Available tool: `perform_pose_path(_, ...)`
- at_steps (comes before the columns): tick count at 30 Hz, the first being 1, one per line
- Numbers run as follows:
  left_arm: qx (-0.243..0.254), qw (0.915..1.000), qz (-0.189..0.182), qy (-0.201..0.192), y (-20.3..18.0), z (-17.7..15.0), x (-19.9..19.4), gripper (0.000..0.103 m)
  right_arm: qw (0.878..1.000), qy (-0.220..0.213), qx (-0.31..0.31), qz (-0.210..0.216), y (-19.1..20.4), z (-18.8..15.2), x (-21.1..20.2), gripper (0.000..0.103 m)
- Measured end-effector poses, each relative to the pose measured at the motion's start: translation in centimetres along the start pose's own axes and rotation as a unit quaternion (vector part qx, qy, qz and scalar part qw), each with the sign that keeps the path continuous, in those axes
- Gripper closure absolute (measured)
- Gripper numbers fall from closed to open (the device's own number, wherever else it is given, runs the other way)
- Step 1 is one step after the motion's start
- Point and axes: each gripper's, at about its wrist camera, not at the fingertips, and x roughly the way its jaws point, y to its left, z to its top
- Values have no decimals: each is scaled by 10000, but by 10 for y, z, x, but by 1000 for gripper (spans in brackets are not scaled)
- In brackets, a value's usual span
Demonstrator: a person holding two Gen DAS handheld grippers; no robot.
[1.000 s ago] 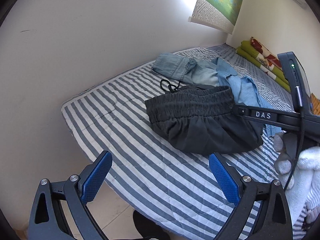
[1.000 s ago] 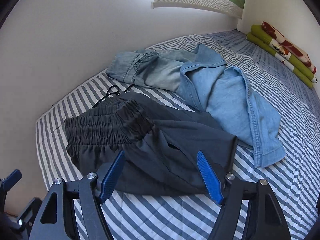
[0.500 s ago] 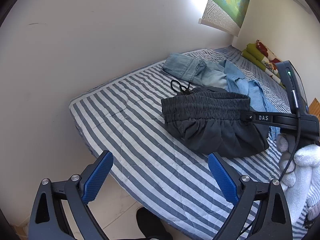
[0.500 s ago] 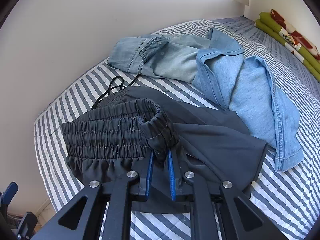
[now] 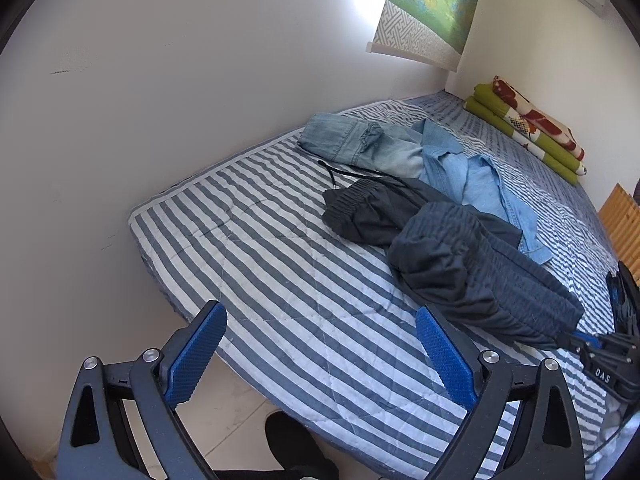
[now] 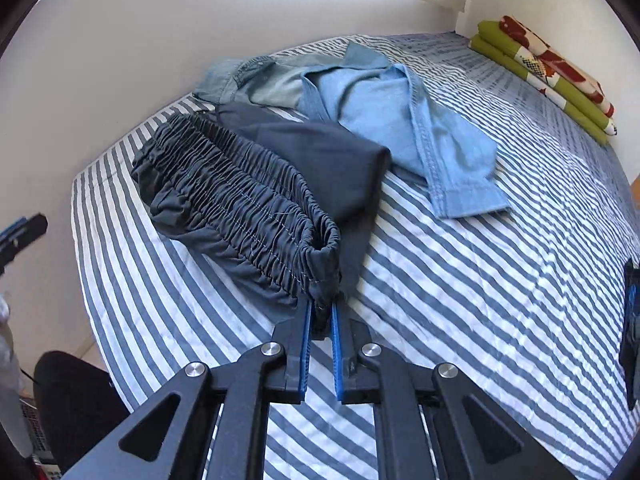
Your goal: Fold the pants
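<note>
Dark grey pants (image 6: 248, 184) with a gathered elastic waistband lie bunched on the striped bed. My right gripper (image 6: 320, 314) is shut on one end of that waistband, which stretches away from the fingers to the far left. In the left wrist view the same pants (image 5: 460, 256) spread across the middle of the bed, and the right gripper (image 5: 576, 340) pinches them at the right edge. My left gripper (image 5: 320, 344) hangs open over the bed's near edge, holding nothing, well short of the pants. A black drawstring (image 5: 340, 170) trails from the waistband.
A light blue denim shirt (image 6: 400, 120) lies just behind the pants, touching them. Folded green and red blankets (image 6: 544, 64) sit at the far wall. The striped mattress (image 6: 500, 280) has bare room to the right. The floor and a dark shoe (image 5: 296, 444) show below the bed's edge.
The right gripper shut on the waistband and pulled it toward me and rightward, stretching the pants out. The left gripper drew back from the pants and stayed open.
</note>
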Motion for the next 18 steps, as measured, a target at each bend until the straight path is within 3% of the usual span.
perform_pose_path(7, 313, 9994, -115, 42, -32, -7, -9, 6, 9976, 39, 505, -477, -60, -74, -33, 96)
perform_pose_path(8, 365, 9992, -133, 55, -37, -9, -10, 6, 9965, 32, 628, -560, -70, -82, -39, 103)
perform_pose_path(11, 535, 9983, -202, 131, -55, -15, -9, 6, 9908, -160, 931, -965, -99, -102, -63, 103)
perform_pose_path(16, 796, 9958, -291, 333, -81, -25, 4, 11, 9846, -260, 1392, -1027, -141, -127, -91, 103)
perform_pose_path(18, 882, 9944, -367, 445, -87, -29, 8, 12, 9879, -193, 1328, -780, -139, -128, -91, 102)
